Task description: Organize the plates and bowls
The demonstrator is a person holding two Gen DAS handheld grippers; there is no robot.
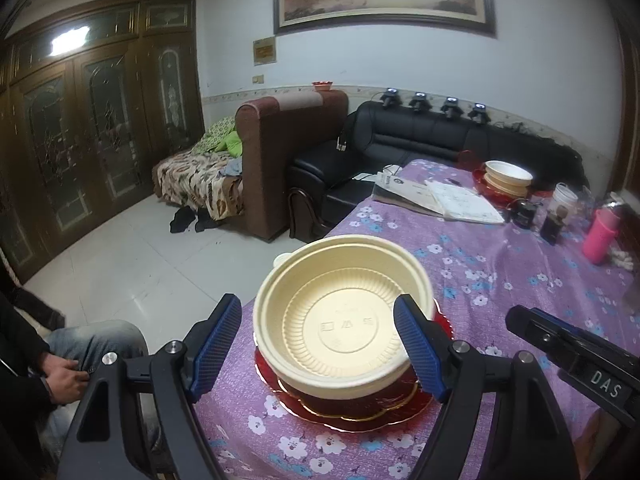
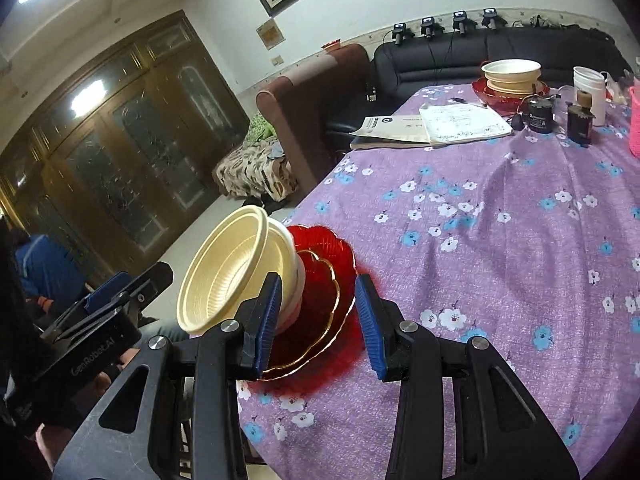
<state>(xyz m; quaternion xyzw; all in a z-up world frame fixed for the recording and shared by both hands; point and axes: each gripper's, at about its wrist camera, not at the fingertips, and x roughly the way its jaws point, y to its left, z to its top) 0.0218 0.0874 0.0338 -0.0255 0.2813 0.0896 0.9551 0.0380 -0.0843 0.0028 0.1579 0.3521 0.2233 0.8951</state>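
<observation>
Cream ribbed plastic bowls (image 1: 344, 320) nested on scalloped red glossy plates (image 2: 320, 280), gold-rimmed, at near tabletop (image 2: 500, 240) edge; left claw (image 1: 320, 350) wide open around bowl, pads apart from it; right claw (image 2: 318, 326) partly open, empty; plate front hidden

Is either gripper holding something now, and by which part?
Nothing is held. The left gripper stands open around the cream plastic bowl; the right gripper is empty.

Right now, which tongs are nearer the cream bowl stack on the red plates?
Left. The left tongs straddle the cream bowl stack, open, not pressing. The right tongs sit beside it, framing the red plates.
</observation>
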